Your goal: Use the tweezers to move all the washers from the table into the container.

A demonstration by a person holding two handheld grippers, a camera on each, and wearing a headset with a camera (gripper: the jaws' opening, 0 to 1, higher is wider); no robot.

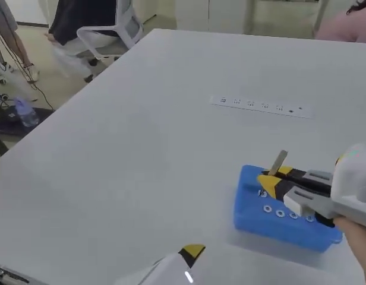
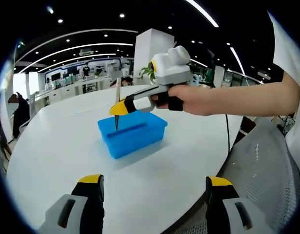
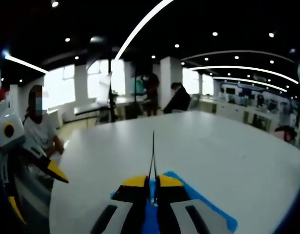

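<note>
Head view: the small silver metal washers [image 1: 280, 213] seen at this moment lie in a loose row on the floor of the rectangular blue plastic container [image 1: 278, 233], which stands on the plain white surface [image 1: 141, 154] toward the person's right. The right gripper [image 1: 267, 179], with yellow tips on black jaws, hangs directly above the container. Right gripper view: its jaws are pressed together on the slim tan-grey tweezers [image 3: 152, 151], clamped near mid-length. Left gripper view: the tweezer points aim down into the container, at or just above its floor. Whether a washer sits between the points cannot be told. The left gripper [image 2: 155, 181] hovers over the near part of the surface, jaws spread wide with nothing between them, well apart from the container. Handling, as a judgement: each washer is light, rigid, thin and smooth. It lies flat and is likely to skid if nudged sideways. Take hold across the ring, with one tweezer point through the hole and the other outside the rim. The tweezers are probably springy, so too hard a squeeze could splay the points and flick a washer away. Release low inside the container to limit bounce-out.
</note>
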